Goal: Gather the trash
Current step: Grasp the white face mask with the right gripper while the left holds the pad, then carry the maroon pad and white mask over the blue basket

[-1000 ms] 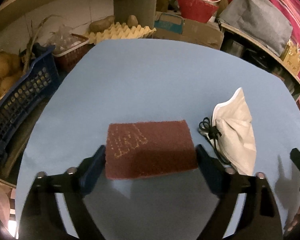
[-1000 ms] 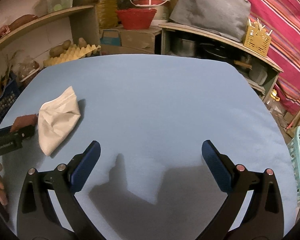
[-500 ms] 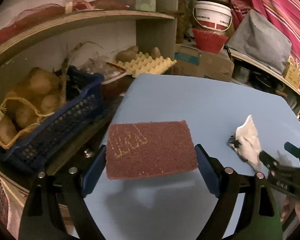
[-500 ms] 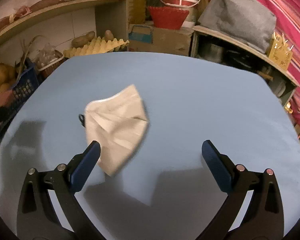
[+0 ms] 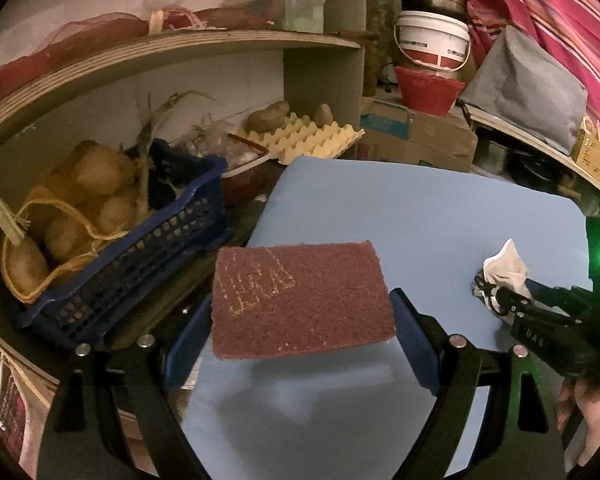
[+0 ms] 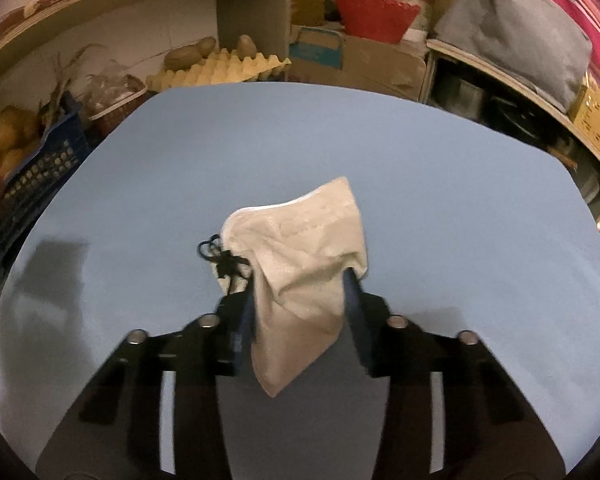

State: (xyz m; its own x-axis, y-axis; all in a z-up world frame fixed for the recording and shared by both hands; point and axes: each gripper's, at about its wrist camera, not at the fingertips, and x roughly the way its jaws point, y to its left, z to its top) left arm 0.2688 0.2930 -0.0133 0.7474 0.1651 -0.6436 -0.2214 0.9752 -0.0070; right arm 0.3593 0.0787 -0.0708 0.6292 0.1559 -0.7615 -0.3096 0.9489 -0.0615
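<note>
My left gripper (image 5: 300,320) is shut on a dark red scouring pad (image 5: 300,300) and holds it flat above the left edge of the blue table (image 5: 420,216). My right gripper (image 6: 300,300) is shut on a white face mask (image 6: 300,256) with black ear loops, over the middle of the table (image 6: 420,168). The same mask (image 5: 504,268) shows in the left wrist view at the right, pinched by the right gripper's fingers (image 5: 500,300).
A blue crate (image 5: 140,248) with netted potatoes stands left of the table. A yellow egg tray (image 5: 308,140) with potatoes, a red tub (image 5: 244,172) and shelves lie behind. A red basket (image 6: 372,12), white bucket and cardboard boxes stand at the back.
My right gripper moved left over the mask and closed on it. My left gripper rose and swung left with the scouring pad, toward the table's left edge.
</note>
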